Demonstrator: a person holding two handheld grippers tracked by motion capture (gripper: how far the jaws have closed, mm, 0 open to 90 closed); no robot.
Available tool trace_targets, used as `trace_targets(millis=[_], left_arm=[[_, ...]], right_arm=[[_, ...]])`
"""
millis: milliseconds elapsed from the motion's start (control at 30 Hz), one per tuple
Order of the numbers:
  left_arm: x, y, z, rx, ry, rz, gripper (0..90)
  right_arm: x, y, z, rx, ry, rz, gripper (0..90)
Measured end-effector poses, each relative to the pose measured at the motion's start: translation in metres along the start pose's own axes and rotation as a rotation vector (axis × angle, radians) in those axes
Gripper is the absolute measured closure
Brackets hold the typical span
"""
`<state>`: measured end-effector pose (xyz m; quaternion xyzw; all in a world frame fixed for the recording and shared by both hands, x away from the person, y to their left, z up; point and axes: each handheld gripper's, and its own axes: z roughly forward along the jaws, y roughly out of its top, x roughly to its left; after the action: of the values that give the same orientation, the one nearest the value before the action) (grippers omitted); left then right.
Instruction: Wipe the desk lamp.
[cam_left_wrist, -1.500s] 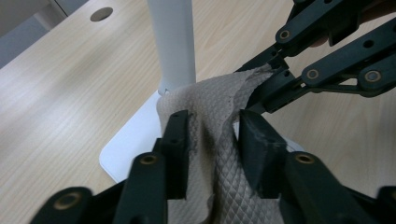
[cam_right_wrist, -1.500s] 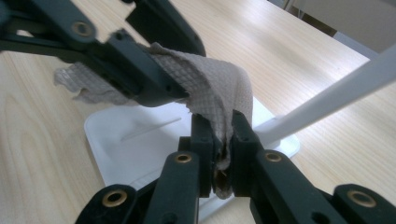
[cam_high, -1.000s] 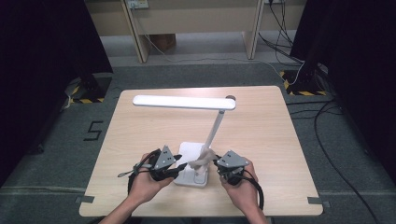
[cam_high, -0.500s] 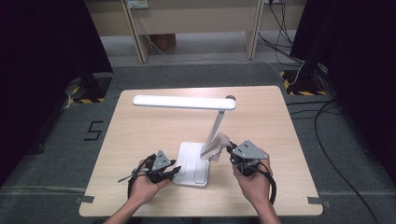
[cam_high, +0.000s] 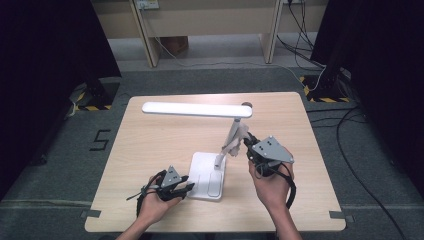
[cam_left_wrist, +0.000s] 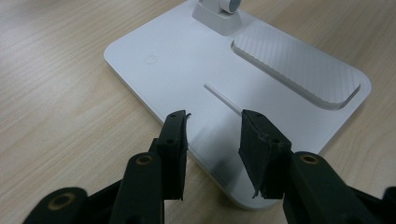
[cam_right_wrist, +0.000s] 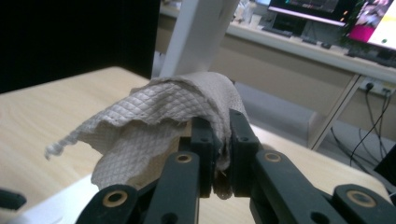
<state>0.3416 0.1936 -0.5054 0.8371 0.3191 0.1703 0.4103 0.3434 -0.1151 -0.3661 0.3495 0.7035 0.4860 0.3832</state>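
A white desk lamp stands on the wooden table, its flat base (cam_high: 207, 176) near the front and its long head (cam_high: 196, 109) stretched to the left. My right gripper (cam_high: 250, 145) is shut on a crumpled paper towel (cam_right_wrist: 159, 122), held against the lamp's upright arm (cam_high: 233, 136). The same arm (cam_right_wrist: 198, 32) rises just behind the towel in the right gripper view. My left gripper (cam_high: 186, 187) is open, low at the base's front left corner. In the left gripper view the base (cam_left_wrist: 224, 79) lies just ahead of the parted jaws, nothing between them.
The table's front edge (cam_high: 215, 229) runs close under both hands. Wooden furniture legs (cam_high: 146, 32) and loose cables (cam_high: 345, 125) stand on the grey floor behind and to the right. A yellow-black marked block (cam_high: 325, 85) sits off the table's far right corner.
My right gripper has risen from beside the base to the lamp's arm, carrying the paper towel. My left gripper has drawn back a little towards the table's front left.
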Motion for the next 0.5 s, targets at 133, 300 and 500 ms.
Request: trace_targets(millis=[133,300,500], left_arm=[[-0.001,-0.001,0.000,-0.010,-0.014,-0.013,59.0],[-0.003,-0.003,0.002,-0.008,-0.026,-0.010,58.2],[-0.004,-0.003,0.002,-0.010,-0.032,-0.021,59.0]], right_arm=[[0.001,0.010,-0.001,-0.024,-0.032,0.002,83.9],[0.000,0.018,-0.001,-0.041,-0.055,-0.009,83.9],[-0.006,0.035,-0.002,-0.069,-0.081,-0.012,83.9]])
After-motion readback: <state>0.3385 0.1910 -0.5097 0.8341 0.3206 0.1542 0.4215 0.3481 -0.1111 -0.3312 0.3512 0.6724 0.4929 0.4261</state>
